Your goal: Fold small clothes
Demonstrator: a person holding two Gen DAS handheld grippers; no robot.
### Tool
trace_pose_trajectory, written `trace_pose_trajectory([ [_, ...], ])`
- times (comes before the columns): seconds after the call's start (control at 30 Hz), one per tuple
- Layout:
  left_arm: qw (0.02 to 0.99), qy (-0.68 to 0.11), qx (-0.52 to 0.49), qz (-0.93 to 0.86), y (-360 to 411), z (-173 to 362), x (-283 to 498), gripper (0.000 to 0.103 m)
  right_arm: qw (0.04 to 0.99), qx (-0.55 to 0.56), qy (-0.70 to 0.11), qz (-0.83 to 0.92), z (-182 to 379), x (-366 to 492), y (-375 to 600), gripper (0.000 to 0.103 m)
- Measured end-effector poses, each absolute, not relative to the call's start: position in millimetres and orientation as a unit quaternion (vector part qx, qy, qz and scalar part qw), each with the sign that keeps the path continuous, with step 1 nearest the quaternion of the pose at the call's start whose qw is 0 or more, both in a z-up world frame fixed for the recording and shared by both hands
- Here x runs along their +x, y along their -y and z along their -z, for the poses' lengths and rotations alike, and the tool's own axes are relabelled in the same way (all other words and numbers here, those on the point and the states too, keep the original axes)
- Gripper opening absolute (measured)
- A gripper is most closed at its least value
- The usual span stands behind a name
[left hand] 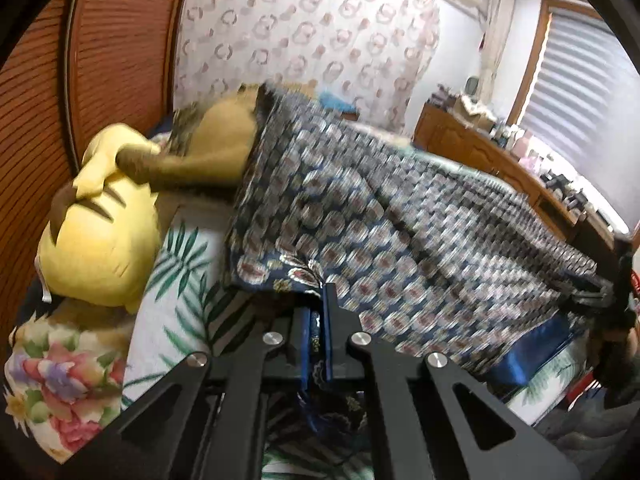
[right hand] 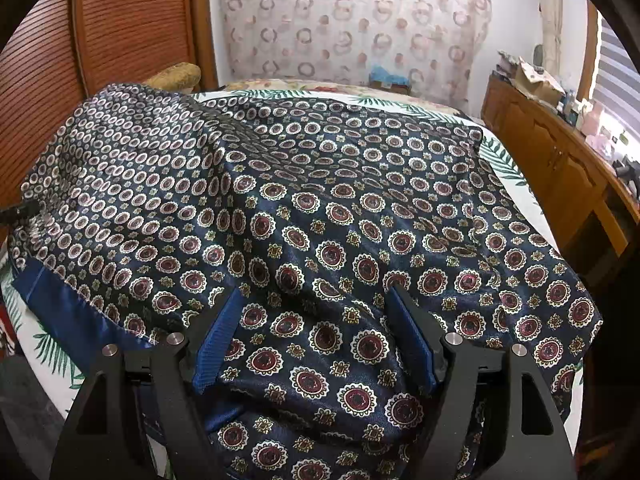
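Where bedsheet (right hand: 496,152) shows, scarf (right hand: 320,208) crosswise.

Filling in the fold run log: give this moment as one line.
left tongs: shut on patterned cloth edge | right tongs: open, cloth between pads | cloth: spread on bed

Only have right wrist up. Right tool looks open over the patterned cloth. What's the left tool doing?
Observer: The left tool is shut on an edge of the patterned cloth, the fabric pinched between its blue pads.
Operator: What's past the cloth on that side?
Observer: A yellow plush toy lies beside the cloth, against the wooden headboard.
Operator: Anything else near it?
Observer: A floral pillow sits nearer the camera than the plush, on the leaf-print sheet.
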State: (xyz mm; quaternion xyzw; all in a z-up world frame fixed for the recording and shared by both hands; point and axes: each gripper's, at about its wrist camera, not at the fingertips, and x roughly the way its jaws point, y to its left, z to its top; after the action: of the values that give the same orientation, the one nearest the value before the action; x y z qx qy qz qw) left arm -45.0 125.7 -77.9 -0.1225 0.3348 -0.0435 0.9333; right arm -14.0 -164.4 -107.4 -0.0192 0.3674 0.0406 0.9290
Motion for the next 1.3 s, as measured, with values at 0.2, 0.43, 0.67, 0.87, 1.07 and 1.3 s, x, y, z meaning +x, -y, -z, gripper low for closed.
trace_pose_trajectory([
  [0.2,0.948,-0.293,-0.099,0.077,-99,38,-37,0.002,0.931,-0.012,-0.363,-0.04,107,-17,165,0.076],
  [0.43,0.953,-0.256,-0.068,0.146,-41,-4,-10,0.001,0.94,0.015,-0.339,-0.037,92,-31,191,0.076],
  [0.67,0.94,-0.248,-0.029,0.235,35,-32,21,0.001,0.949,0.037,-0.313,-0.011,74,-51,233,0.076],
  [0.87,0.921,-0.252,0.001,0.297,93,-52,47,0.002,0.952,0.037,-0.304,-0.002,70,-65,252,0.076],
  [1.07,0.902,-0.289,0.021,0.321,120,-49,54,0.014,0.956,0.043,-0.289,0.008,58,-76,266,0.076],
  [1.3,0.906,-0.3,0.052,0.294,113,-43,37,0.029,0.957,0.057,-0.285,0.01,51,-73,274,0.076],
])
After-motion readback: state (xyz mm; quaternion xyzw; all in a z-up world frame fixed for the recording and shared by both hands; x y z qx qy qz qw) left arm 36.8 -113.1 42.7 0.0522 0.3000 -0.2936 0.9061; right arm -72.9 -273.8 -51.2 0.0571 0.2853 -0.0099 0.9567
